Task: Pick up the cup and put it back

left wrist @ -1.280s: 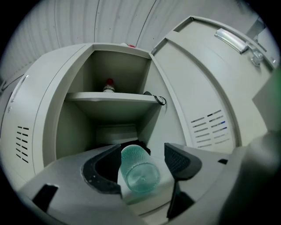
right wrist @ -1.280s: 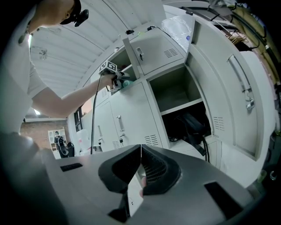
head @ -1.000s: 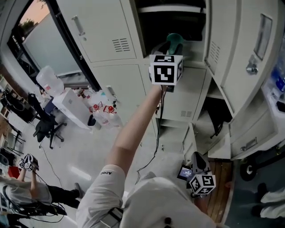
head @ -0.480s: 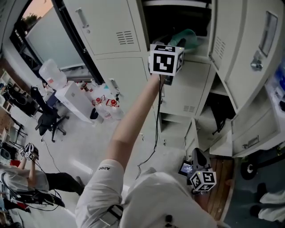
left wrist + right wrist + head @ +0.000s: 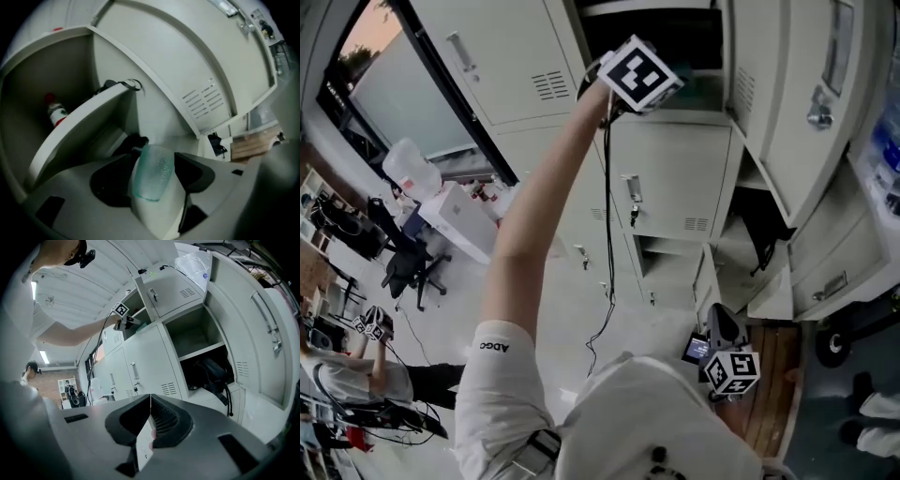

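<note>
The translucent green cup sits inside the open locker compartment, between the 2 jaws of the left gripper, which have just been opening and stand spread without squeezing it, while the right gripper, held low, has its jaws closed together on nothing.

Lab-type workspace, locker corner. Bank of grey steel lockers with vented doors. Left of the lockers: office chair, big water jug, white carton, and another person holding a marker cube.
</note>
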A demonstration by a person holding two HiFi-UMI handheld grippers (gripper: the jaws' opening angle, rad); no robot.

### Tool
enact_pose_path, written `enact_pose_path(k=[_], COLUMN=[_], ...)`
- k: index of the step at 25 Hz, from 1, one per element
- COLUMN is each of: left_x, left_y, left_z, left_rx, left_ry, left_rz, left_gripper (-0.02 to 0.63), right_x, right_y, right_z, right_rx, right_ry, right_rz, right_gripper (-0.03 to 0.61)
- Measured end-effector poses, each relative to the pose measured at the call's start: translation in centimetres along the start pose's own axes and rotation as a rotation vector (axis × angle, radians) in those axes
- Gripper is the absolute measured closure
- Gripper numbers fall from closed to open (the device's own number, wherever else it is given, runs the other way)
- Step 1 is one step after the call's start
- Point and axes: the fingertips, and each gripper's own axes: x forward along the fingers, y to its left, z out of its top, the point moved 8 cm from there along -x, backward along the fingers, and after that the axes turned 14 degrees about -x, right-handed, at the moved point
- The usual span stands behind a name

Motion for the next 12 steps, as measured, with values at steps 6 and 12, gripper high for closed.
enact_pose_path(k=[6,12], left_x=[3.4,5.9], left_y=[-0.2,0.7], left_z=[1.4,1.1], left_rx=[0.204,0.411], left_ry=[0.254,0.347], left_rz=[-0.184,-0.194], left_gripper=[0.276,0.276], right_x=[0.1,0.0], right_y=[-0.5,-1.6], right_z=[-0.2,-0.7], right_rx=[0.027,0.05], right_ry=[-0.001,-0.004], right_rz=[-0.018,-0.055], right_gripper=[0.552,0.552])
